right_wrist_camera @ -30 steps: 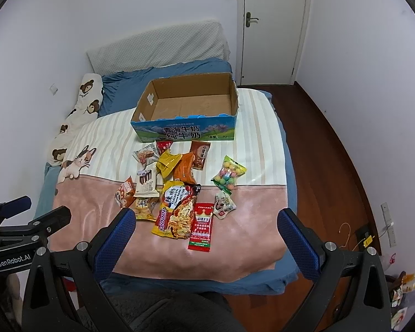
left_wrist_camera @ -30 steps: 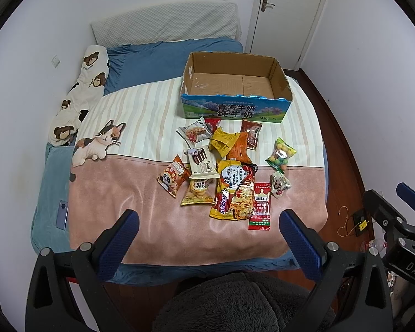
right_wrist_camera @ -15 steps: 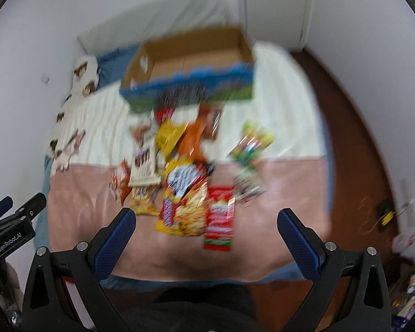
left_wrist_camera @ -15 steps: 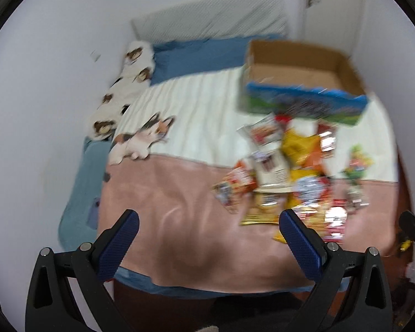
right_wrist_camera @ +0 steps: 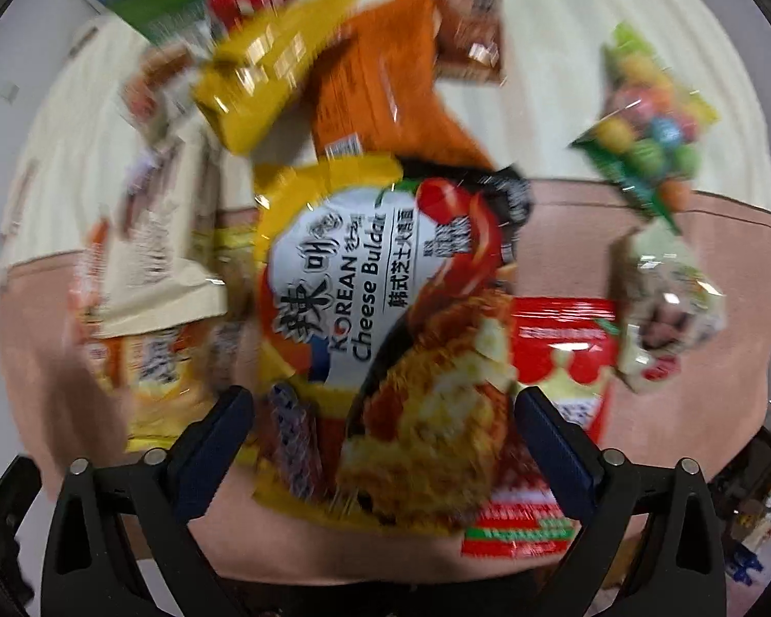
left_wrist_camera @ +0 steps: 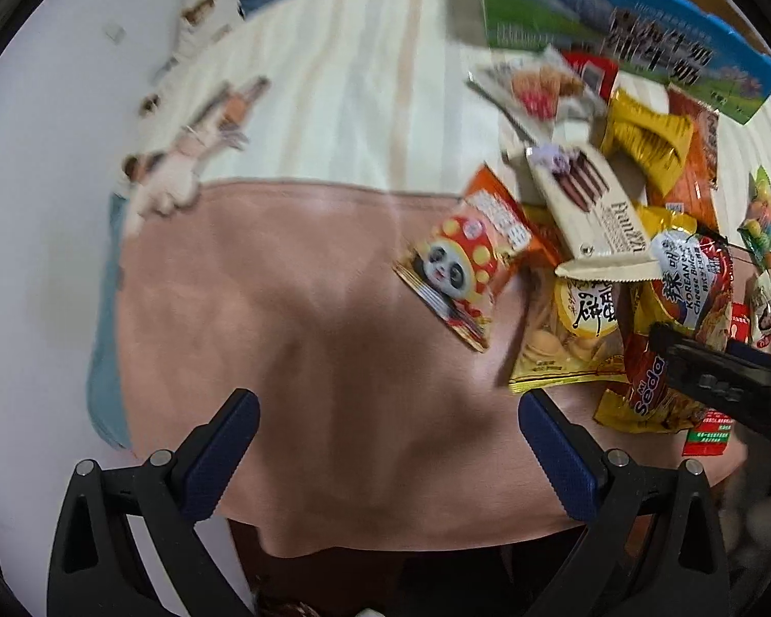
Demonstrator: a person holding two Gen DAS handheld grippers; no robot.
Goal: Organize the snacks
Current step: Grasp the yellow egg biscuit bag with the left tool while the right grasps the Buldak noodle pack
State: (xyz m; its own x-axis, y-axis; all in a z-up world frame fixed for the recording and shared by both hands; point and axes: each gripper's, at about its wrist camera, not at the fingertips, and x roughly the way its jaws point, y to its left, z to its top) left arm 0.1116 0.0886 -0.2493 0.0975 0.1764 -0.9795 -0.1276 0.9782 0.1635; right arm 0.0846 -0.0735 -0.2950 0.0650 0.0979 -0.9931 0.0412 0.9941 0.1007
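Several snack packets lie in a pile on the pink and striped blanket (left_wrist_camera: pixel 308 308). My right gripper (right_wrist_camera: pixel 383 427) is open, its fingers on either side of the lower part of the yellow Korean cheese snack bag (right_wrist_camera: pixel 380 319), close above it. My left gripper (left_wrist_camera: pixel 385 432) is open and empty over bare pink blanket, left of the pile. The panda packet (left_wrist_camera: pixel 462 262) and a yellow biscuit bag (left_wrist_camera: pixel 565 344) lie nearest it. The blue milk carton box (left_wrist_camera: pixel 617 36) stands behind the pile. My right gripper's dark body (left_wrist_camera: pixel 724 375) shows at the right edge of the left wrist view.
A red packet (right_wrist_camera: pixel 565 355), a small clear packet (right_wrist_camera: pixel 668 308) and a green candy bag (right_wrist_camera: pixel 647 128) lie right of the cheese bag. An orange packet (right_wrist_camera: pixel 385 87) and a yellow one (right_wrist_camera: pixel 267 82) lie behind it. A cat plush (left_wrist_camera: pixel 190 154) lies at the bed's left.
Both grippers have moved forward and down toward the bed. The right one now sits low over the cheese bag; the left one has come down over the pink blanket left of the pile.
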